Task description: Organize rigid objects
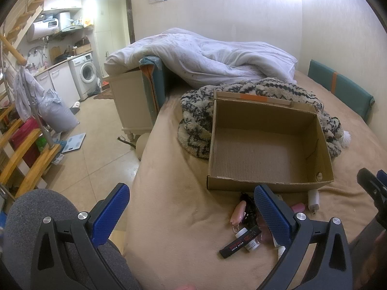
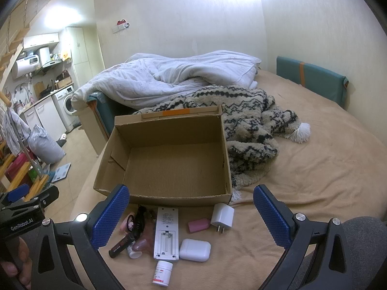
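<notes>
Box point(image 2: 174, 166) empty, clutter at its 6 o'clock untouched — remote point(image 2: 166, 233), charger point(image 2: 223, 216), case point(image 2: 194, 250), bottle point(image 2: 163, 273); both grippers point(image 1: 192, 217) point(image 2: 191, 217) gape, holding nothing.

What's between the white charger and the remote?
A pink case lies between the charger and the remote, seen in the right wrist view.

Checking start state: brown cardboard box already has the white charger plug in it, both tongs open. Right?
Not quite. The brown cardboard box is empty; the white charger plug lies on the bed outside its near wall, as the right wrist view shows. Left tongs and right tongs are open.
</notes>
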Available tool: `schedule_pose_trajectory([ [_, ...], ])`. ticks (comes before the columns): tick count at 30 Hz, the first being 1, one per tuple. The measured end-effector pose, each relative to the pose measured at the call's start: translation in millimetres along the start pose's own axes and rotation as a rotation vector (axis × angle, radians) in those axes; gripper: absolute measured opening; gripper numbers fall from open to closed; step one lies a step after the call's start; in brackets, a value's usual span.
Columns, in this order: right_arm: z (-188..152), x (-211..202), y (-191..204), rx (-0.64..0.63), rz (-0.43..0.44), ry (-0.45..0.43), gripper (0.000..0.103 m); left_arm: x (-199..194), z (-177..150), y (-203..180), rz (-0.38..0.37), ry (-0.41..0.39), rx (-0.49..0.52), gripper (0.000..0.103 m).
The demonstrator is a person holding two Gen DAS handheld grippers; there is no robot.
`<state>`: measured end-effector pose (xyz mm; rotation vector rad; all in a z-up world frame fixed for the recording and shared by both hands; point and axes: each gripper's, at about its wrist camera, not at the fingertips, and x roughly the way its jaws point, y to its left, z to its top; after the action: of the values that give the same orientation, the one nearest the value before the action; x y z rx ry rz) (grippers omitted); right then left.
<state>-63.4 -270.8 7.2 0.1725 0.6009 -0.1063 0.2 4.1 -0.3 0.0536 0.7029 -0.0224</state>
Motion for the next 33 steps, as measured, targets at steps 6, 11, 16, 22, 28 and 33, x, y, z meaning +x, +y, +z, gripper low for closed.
schedule_pose_trajectory([
  [6,0.1,-0.2,-0.3,0.0,0.0,0.0,0.103,0.0,0.1,0.0,-0.002,0.0,0.0,0.103],
  [11,0.3,0.1,-0.2,0.0,-0.001,0.001,0.103,-0.1,-0.3,0.3,-0.003,-0.002,0.001,0.103],
  [16,0.3,0.2,0.0,0.0,-0.001,0.001,0.103,-0.1,-0.3,-0.1,-0.003,-0.002,0.002,0.103],
  [22,0.1,0.1,0.2,-0.001,0.0,0.002,0.103,-0.1,-0.6,-0.2,-0.003,-0.001,0.002,0.103],
  [28,-0.2,0.4,0.0,0.002,0.0,0.003,0.103,1.1,-3.5,-3.1,-0.003,0.001,0.015,0.103],
  [33,-0.5,0.6,0.1,0.001,0.0,0.003,0.103,1.4,-3.9,-3.3,-0.003,0.003,0.016,0.103],
])
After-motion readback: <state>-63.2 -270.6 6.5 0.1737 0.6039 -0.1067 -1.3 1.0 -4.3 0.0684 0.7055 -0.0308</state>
